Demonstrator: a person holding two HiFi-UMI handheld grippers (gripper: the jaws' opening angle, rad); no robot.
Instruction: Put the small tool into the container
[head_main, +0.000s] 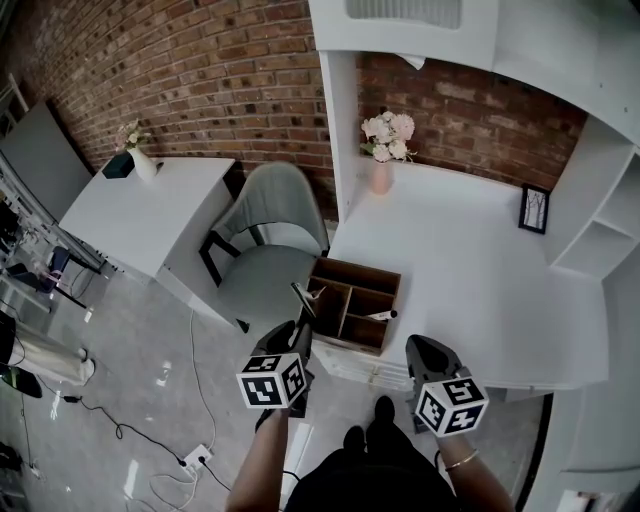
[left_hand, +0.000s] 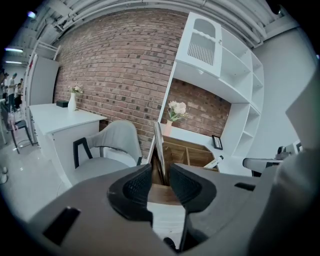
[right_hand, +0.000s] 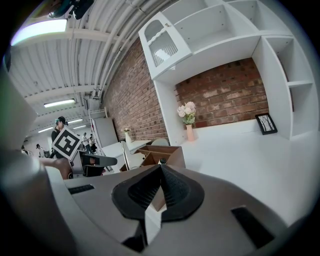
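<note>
Small tool (left_hand: 158, 145) just short of container (head_main: 352, 273)
Clamps it in left gripper (left_hand: 160, 179), container just ahead of jaws; holds right gripper (right_hand: 160, 182) fully closed, empty.

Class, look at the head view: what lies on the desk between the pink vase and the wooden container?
Nothing. In the head view the white desk is bare between the pink vase and the wooden container.

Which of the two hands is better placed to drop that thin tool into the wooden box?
Left. The left gripper is clamped on the small tool, close by the near edge of the wooden container. The right gripper is shut with nothing in it.
</note>
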